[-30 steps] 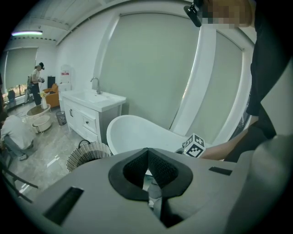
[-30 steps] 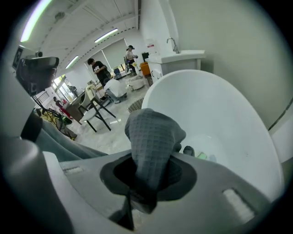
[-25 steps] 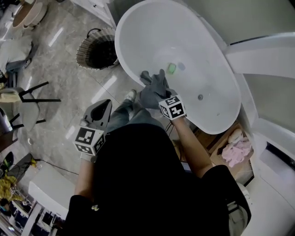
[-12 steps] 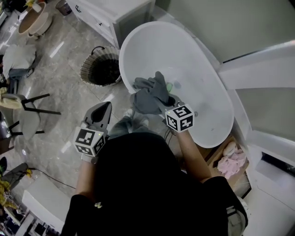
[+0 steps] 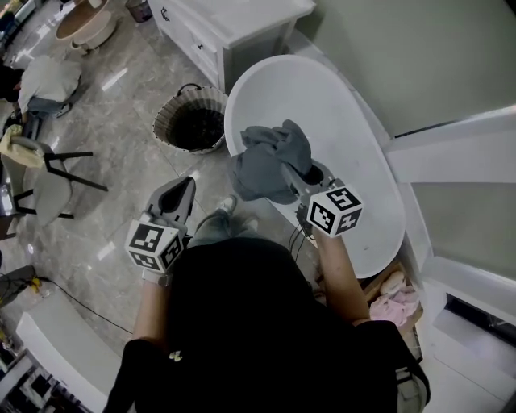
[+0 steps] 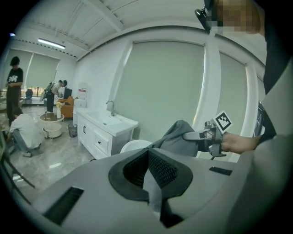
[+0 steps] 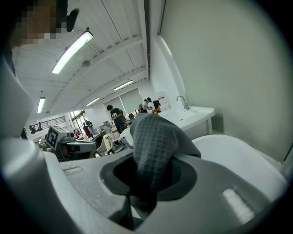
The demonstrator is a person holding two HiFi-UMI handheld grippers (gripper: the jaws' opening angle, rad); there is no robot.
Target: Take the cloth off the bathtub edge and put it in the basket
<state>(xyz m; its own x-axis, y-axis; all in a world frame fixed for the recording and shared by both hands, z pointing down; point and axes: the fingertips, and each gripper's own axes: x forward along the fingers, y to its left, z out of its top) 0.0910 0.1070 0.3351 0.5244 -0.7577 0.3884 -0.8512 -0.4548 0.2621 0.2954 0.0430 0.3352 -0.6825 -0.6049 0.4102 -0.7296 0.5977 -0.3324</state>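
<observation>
A white vanity cabinet (image 5: 234,24) with dark handles stands on the grey marble floor (image 5: 105,121) against the wall, with a round beige basin (image 5: 81,22) beyond it. A black-legged chair (image 5: 44,193) sits near the floor's left edge, and pink fabric (image 5: 391,305) lies heaped at the lower right.

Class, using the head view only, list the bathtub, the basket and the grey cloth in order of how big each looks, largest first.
1. Bathtub: clearly the largest.
2 and 3. Cloth and basket: they look about alike. The cloth is up nearer the camera, so I will not rank them.
</observation>
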